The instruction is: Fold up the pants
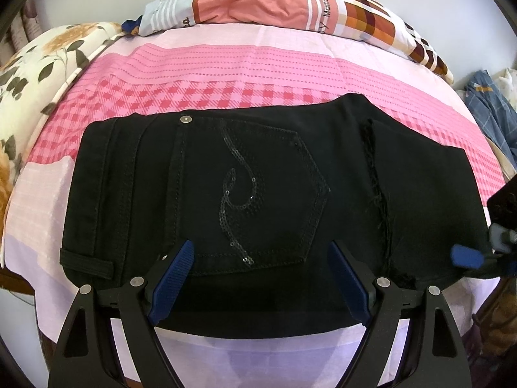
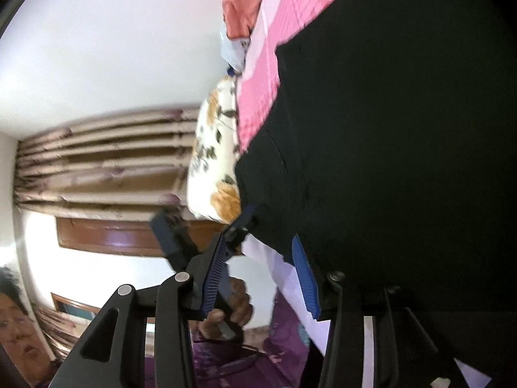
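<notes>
Black denim pants (image 1: 258,200) with a sequin swirl on the back pocket (image 1: 245,194) lie already folded into a compact block on the pink-checked bedsheet (image 1: 226,77). Waistband end sits to the left of the left tongs (image 1: 261,252), frayed hem edge (image 1: 378,194) to their right. A patterned pillow in coral and orange squares (image 1: 274,3) lies well beyond the pants; a floral cream quilt (image 1: 42,74) sits far left.

Left tongs: released, blue pads spread wide, hovering over the near edge of the pants just below the pocket. Nothing between the pads.

Right tongs (image 2: 258,274): also spread, nothing between the pads. The view is rolled sideways and blurred. One pad lies against or just beside the black cloth near the bundle's edge; contact cannot be confirmed. In the left view its blue pad tip (image 1: 467,256) shows at the far right end of the pants.

Judgement: fold looks near complete; remaining step is probably one last fold or a tidy-up.

Notes for doing it well:
- Grasp all layers at the near edge, not only the top one, or the stack will shear.
- Both tongs should lift level and together, so the frayed hem does not drag out.
- Denim is stiff and heavy; clench firmly and lay down slowly.
</notes>
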A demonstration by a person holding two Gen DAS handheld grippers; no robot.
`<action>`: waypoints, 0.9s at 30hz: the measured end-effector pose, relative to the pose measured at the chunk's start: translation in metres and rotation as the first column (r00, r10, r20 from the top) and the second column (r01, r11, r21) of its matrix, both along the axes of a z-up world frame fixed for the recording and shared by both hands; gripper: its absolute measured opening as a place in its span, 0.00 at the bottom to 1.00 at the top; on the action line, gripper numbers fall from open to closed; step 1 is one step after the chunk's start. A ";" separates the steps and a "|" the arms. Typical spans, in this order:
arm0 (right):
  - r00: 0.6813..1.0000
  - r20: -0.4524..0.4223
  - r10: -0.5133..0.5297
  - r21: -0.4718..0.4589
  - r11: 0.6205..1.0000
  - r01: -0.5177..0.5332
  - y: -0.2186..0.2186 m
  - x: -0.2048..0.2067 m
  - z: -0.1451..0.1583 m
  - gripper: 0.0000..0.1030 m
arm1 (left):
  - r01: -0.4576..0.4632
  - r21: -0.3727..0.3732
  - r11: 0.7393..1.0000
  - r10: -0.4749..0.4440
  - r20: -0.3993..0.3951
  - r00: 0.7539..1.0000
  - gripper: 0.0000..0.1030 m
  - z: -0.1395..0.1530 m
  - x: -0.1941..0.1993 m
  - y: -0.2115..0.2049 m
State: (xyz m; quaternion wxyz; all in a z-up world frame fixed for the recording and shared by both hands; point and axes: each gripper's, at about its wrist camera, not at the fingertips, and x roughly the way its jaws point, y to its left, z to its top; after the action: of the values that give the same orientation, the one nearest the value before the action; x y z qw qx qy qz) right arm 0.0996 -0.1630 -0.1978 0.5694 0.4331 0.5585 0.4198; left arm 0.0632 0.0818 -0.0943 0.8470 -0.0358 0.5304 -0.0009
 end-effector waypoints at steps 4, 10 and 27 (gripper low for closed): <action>0.998 0.026 0.059 -0.063 0.996 -0.058 0.017 0.002 -0.002 0.39 | 0.000 0.006 1.000 -0.001 0.015 1.000 0.82 0.001 0.000 -0.001; 0.993 0.066 0.101 -0.126 0.988 -0.092 0.025 0.001 -0.001 0.37 | -0.010 0.013 1.000 0.009 0.030 1.000 0.82 0.002 -0.002 0.000; 0.988 0.153 -0.031 -0.128 0.990 0.051 -0.009 0.005 0.019 0.56 | -0.061 0.123 0.990 0.031 0.235 0.972 0.82 0.046 -0.008 0.014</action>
State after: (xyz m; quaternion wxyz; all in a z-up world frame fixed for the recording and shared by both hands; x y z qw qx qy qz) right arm 0.1044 -0.1723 -0.1788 0.6458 0.3732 0.5313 0.4017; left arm 0.0553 0.0955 -0.0483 0.9035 0.0073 0.4257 0.0490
